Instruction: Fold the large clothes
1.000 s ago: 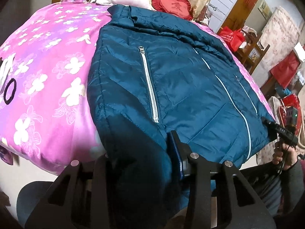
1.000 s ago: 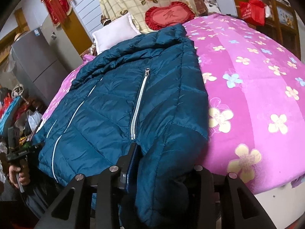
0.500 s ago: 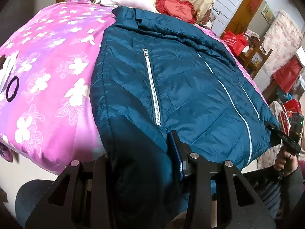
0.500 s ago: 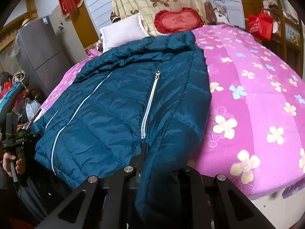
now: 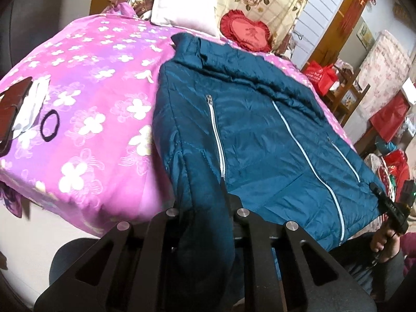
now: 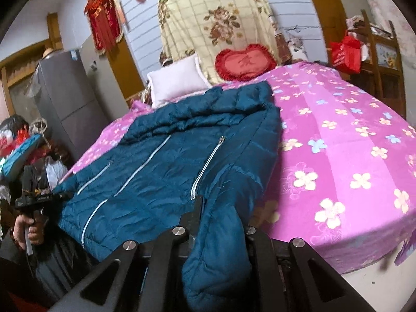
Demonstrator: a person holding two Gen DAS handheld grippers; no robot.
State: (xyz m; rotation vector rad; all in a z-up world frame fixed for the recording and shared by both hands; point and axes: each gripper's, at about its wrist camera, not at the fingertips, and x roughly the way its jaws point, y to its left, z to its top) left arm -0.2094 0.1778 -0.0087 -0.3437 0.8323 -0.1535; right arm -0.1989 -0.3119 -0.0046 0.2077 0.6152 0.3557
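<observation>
1. Left wrist view — my left gripper [image 5: 208, 205] is clenched on a sleeve of the teal quilted puffer jacket [image 5: 254, 140], fabric bunched between the black fingers [image 5: 240, 223]. The jacket lies spread just ahead of the tool on the pink flower-print bedspread [image 5: 85, 98], collar farthest from me. Off to the far right edge, a hand [image 5: 384, 241] holds the other gripper at the jacket's hem. A black hair tie [image 5: 50, 127] lies ahead-left.

2. Right wrist view — my right gripper [image 6: 221, 223] is likewise clamped on the other sleeve of the jacket [image 6: 166, 161], which stretches ahead and to the left; bare bedspread [image 6: 338, 143] fills the right. A red heart-shaped cushion [image 6: 244, 62] sits far ahead.
</observation>
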